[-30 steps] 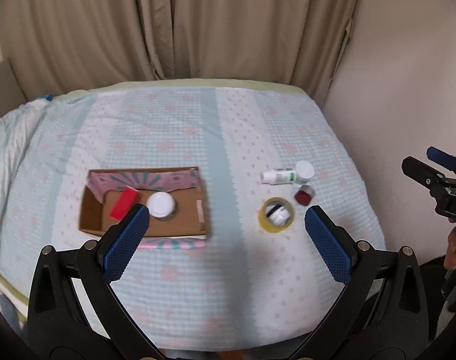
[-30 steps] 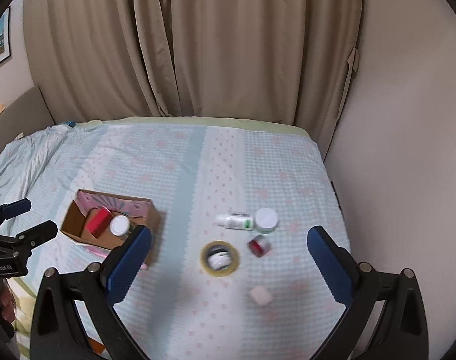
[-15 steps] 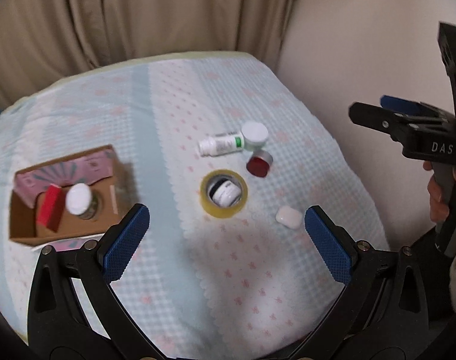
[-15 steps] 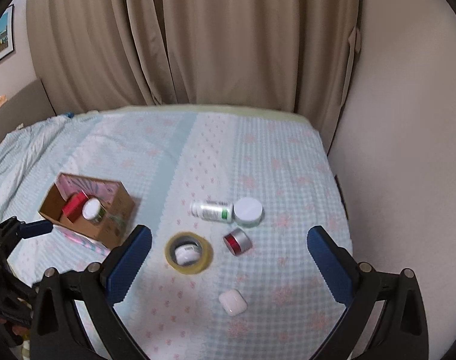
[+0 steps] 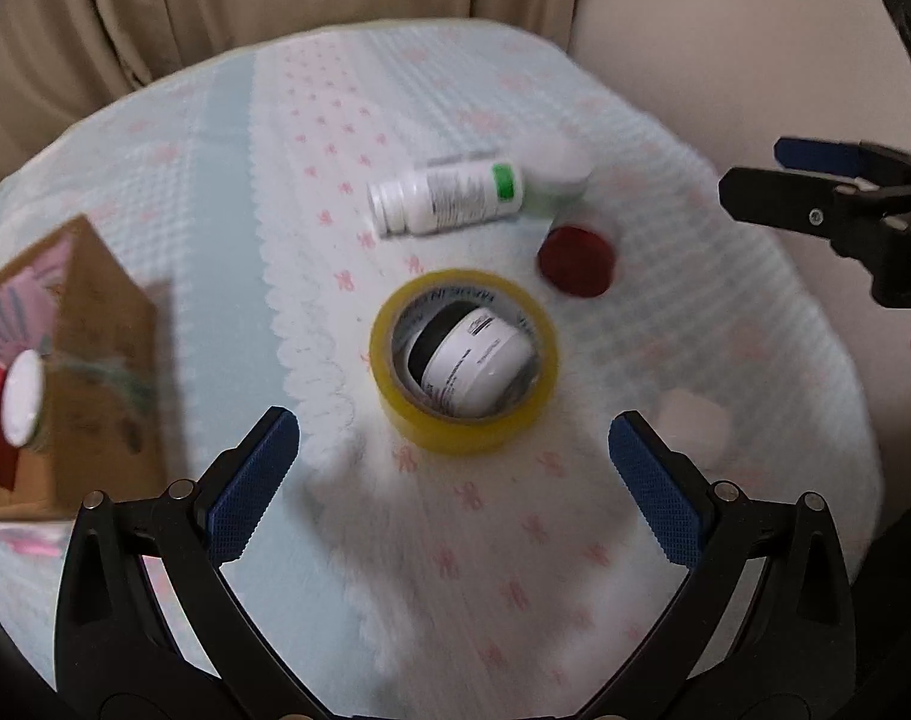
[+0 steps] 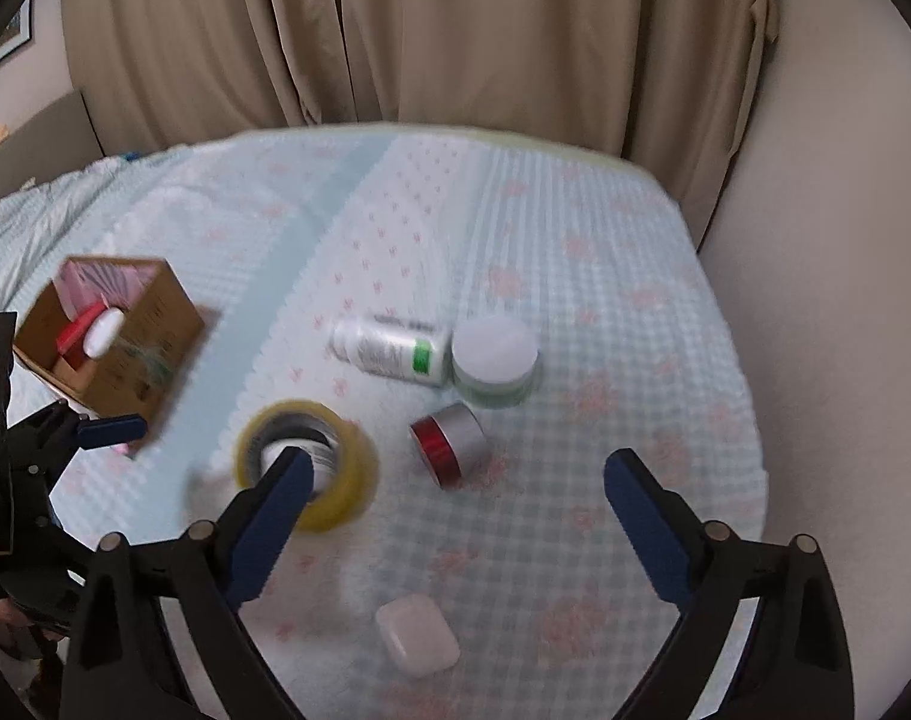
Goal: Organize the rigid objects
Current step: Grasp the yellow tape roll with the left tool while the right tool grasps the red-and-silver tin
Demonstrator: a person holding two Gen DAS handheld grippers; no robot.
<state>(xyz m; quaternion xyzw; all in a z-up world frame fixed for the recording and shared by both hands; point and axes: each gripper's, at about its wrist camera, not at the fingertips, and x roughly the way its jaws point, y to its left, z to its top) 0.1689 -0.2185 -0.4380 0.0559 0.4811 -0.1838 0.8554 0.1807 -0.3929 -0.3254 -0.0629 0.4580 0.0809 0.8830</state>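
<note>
Both grippers have dropped closer to the bed since the earlier frames, so the objects on its pale blue quilted cover with pink flowers now loom larger. The landmark is the yellow roll of packing tape lying flat, with a white jar with a black lid tipped on its side inside its core. The left gripper hangs just in front of the tape, its blue-padded jaws spread wide with nothing between them. The right gripper, its jaws also wide but closing slightly, holds nothing; its left pad overlaps the tape in the right wrist view. Behind the tape lies a white plastic bottle with a green label patch, on its side, touching an upright pale green jar with a white lid. Between that jar and the tape, a small silver tin with a red end lies on its side. A small white rounded case sits in front of the tape, nearer the right gripper. Well to the tape's left stands an open brown cardboard box holding a red item and a white-capped one.
</note>
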